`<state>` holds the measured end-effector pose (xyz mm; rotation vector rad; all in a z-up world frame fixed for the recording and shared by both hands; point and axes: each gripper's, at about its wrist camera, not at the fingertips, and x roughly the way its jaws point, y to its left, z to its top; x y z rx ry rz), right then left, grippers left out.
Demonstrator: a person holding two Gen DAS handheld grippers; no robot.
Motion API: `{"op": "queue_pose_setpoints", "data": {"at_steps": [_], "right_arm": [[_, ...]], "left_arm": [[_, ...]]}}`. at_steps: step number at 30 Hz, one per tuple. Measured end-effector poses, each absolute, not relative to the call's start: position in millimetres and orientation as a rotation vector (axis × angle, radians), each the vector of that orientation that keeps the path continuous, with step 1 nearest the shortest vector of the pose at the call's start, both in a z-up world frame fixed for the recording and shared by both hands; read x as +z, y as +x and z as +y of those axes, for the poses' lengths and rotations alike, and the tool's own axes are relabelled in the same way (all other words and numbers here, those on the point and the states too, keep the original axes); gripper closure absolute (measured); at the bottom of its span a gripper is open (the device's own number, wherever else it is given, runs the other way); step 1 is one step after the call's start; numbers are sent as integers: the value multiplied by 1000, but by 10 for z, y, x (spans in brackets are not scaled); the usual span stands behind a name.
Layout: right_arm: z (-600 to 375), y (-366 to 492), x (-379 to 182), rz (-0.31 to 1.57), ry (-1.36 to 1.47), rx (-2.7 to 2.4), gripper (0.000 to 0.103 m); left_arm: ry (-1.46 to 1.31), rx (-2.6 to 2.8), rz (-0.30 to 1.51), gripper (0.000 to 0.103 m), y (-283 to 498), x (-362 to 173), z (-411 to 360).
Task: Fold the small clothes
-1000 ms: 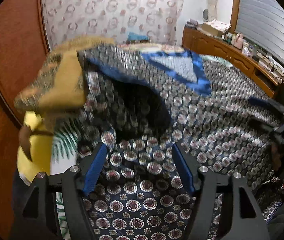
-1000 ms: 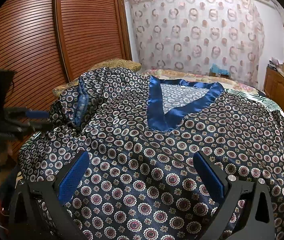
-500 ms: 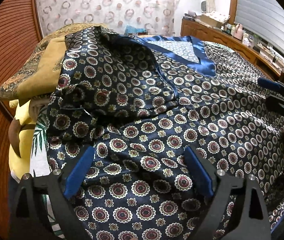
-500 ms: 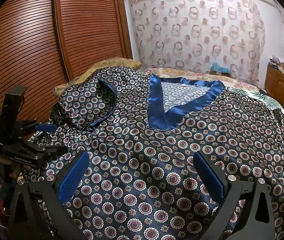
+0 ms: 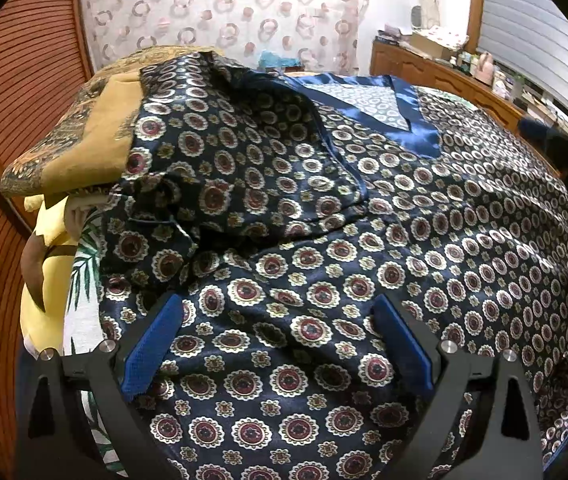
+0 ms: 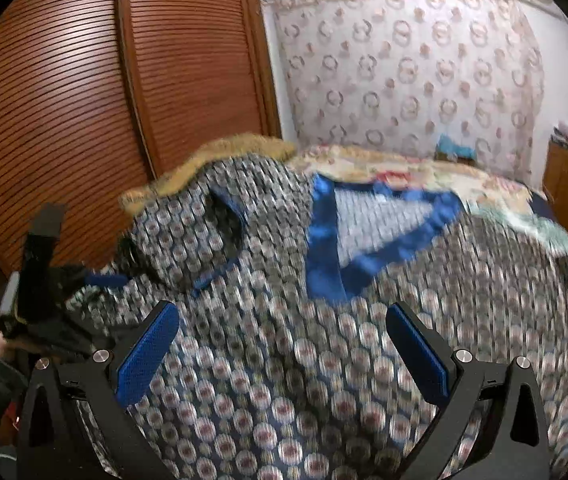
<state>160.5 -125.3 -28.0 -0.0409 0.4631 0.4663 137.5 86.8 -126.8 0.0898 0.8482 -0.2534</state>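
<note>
Sleeve [image 5: 220, 168] lies folded over the shirt [image 5: 404, 240]; both grippers' jaws spread, left just opened, empty.

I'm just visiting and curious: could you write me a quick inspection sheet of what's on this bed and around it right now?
Surface: bed with leaf-print sheet, mostly covered.
Job's things: patterned navy shirt spread flat, blue V-neck collar away from the cameras, left sleeve folded inward.
Clutter: gold pillow, yellow cushion.
Grippers: left gripper just opened, jaws wide, nothing pinched; right gripper open above the shirt.
Cables: nothing seen.
Surroundings: wooden wardrobe, curtain, cluttered sideboard.
</note>
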Motion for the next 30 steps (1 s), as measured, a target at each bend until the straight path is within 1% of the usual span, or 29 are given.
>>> {"op": "queue_pose_setpoints", "data": {"at_steps": [5,15,18,19,20,21,23,28,30], "right_arm": [[-978,1957,-98,442,-108,529,0],[-268,2998,-202,578,-140,629,0],[-76,3220,-261,616,-147,634,6],[-16,3296,-280,627,-149,632,9],[45,3378,-293,638,-150,631,16],[104,3455,-310,649,-148,632,19],[183,3588,-344,669,-143,628,31],[153,3840,-316,681,-165,494,39],[-29,3932,-274,675,-124,417,39]], "left_arm": [[40,-231,836,6,1365,-1265,950],[-136,-173,768,6,1323,-1225,1233],[-115,-157,758,6,1304,-1221,1205],[-107,-151,756,6,1301,-1221,1196],[-99,-147,755,6,1298,-1218,1183],[-92,-142,754,6,1298,-1218,1180],[-86,-139,756,6,1303,-1219,1174],[-79,-144,768,6,1312,-1220,1159],[-77,-144,765,6,1309,-1219,1160]]}}
